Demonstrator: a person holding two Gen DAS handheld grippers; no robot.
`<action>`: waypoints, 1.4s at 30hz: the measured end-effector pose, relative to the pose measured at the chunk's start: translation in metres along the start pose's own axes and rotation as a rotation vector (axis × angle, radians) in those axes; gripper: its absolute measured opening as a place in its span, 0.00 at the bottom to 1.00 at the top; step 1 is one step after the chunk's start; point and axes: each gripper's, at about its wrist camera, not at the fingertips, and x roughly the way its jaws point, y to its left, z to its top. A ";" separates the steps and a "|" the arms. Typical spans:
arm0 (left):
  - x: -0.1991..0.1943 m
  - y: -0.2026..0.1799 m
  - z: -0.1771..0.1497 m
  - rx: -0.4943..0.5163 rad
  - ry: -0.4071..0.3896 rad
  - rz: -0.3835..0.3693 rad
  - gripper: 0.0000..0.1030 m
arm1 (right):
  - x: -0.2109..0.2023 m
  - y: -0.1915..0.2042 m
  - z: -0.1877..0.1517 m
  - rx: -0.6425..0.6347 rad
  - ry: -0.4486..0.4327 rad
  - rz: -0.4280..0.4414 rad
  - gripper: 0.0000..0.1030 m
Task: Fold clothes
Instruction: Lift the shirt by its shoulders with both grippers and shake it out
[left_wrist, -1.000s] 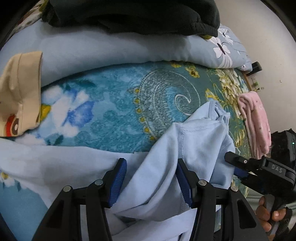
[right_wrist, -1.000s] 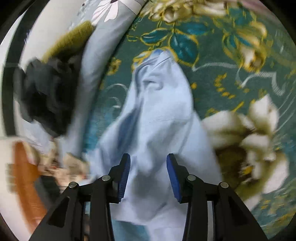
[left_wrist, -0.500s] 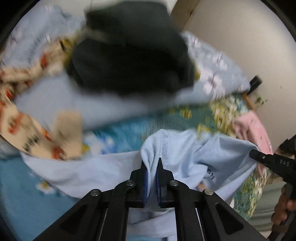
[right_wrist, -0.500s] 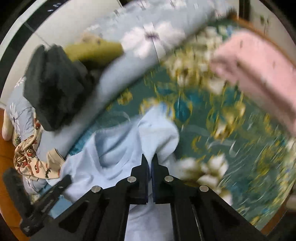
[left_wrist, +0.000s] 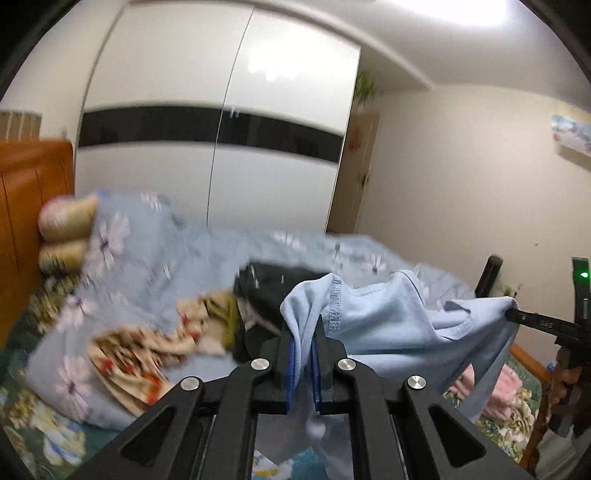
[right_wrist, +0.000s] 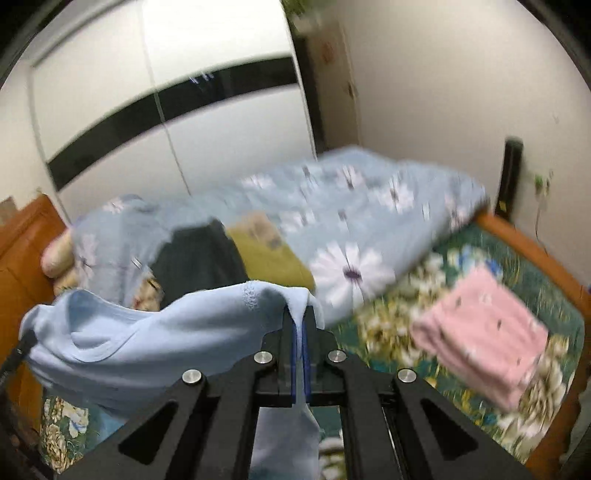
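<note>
While lifted above the floral bedsheet (right_wrist: 461, 258), light-blue shirt (left_wrist: 388, 317) stretched between left gripper (left_wrist: 303, 350) and right gripper (right_wrist: 299, 347), both clamped on hem edges.

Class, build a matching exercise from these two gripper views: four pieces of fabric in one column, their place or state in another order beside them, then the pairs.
1. light blue shirt
2. pink folded garment
3. olive garment
4. daisy-print quilt

A. lies folded on the green floral bedsheet
B. held up between both grippers
C. heaped along the bed's far side
D. beside the dark garment

Pairs: 1-B, 2-A, 3-D, 4-C
</note>
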 end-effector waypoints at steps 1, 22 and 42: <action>-0.015 0.001 0.001 0.013 -0.022 0.004 0.07 | -0.012 0.005 0.001 -0.021 -0.025 0.007 0.02; -0.051 0.056 -0.059 0.050 0.156 0.178 0.08 | -0.056 0.053 -0.046 -0.193 0.038 0.164 0.02; 0.172 0.140 -0.223 -0.261 0.636 0.293 0.08 | 0.174 0.057 -0.129 -0.146 0.455 0.001 0.02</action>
